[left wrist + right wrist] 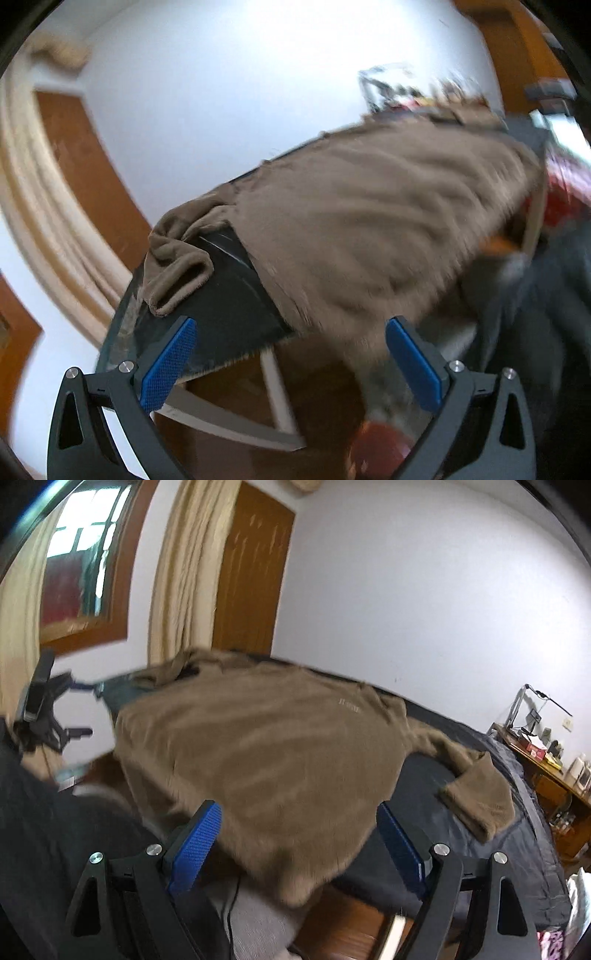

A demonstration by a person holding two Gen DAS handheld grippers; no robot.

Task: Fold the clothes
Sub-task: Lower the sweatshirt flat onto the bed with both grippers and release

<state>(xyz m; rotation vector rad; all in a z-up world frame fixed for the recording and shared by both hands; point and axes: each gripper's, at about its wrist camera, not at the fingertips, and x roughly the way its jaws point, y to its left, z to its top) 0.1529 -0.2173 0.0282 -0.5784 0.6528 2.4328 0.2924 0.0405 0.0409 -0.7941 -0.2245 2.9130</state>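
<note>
The right gripper point(299, 843) stands wide, its 2 blue pads point(195, 849) bare, with nothing between them; it hangs just above the near hem of a brown fleece sweatshirt point(258, 753). The left gripper point(291, 363) is equally wide and empty, poised over the near left corner of the dark table point(229, 295), beside the hem but not touching it. In the right wrist view the left gripper shows as a blurred black frame at the far left, off the table's edge.

The sweatshirt lies spread face up on the dark tabletop, a small light logo point(349, 705) visible on the chest, hem toward the grippers and hanging slightly over the near edge. Its body is flat and fairly smooth. One sleeve point(177, 266) is bunched at the left corner, cuff open; the other sleeve point(476, 794) stretches out to the right with its cuff point(469, 808) turned back.

By my reading, only the laying-out is done. No fold is in the body yet. Both sleeves remain to be brought in, then the body folded.
</note>
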